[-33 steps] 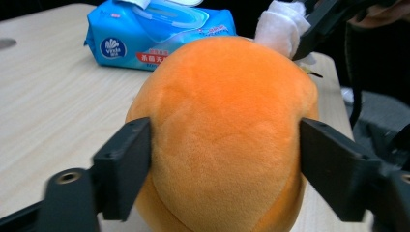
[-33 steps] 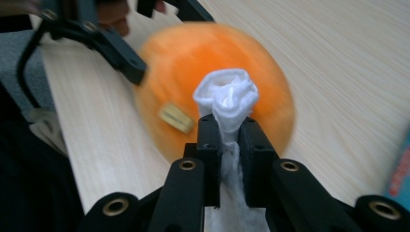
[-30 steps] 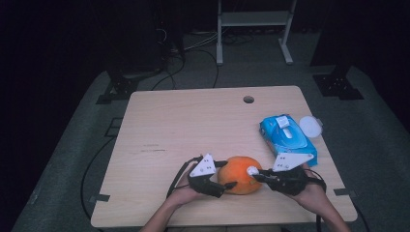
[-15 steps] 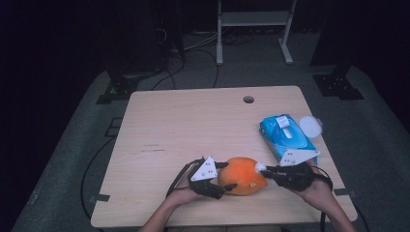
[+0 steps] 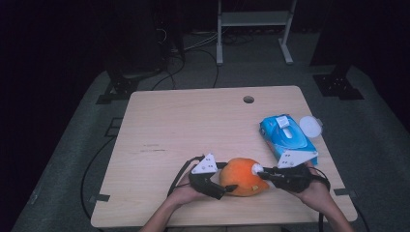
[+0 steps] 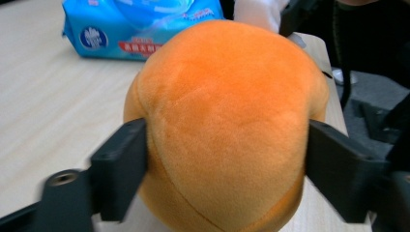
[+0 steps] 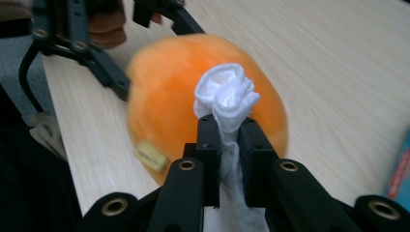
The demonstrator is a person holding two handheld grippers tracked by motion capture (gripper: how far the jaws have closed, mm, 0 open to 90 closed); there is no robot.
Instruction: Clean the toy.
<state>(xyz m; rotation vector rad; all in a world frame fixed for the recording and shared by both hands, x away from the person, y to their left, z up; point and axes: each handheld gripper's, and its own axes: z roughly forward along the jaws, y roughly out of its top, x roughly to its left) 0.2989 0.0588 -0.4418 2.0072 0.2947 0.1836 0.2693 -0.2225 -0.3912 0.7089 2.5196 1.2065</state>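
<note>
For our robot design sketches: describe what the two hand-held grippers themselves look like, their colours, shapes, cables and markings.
Both the left gripper and the right gripper are black, with jointed link arms and flat, blocky fingers. Each carries a grey three-cornered plate dotted with small dark marks. Round metal pivots show at the joints. A black cable trails from each.

Looks like a lab or recording studio: pale wooden table [image 5: 193,125] on grey carpet, black-draped surroundings, cables [image 5: 193,48] trailing beyond the far edge, a white metal stand [image 5: 254,19] further back, black tripod feet [image 5: 338,82].
</note>
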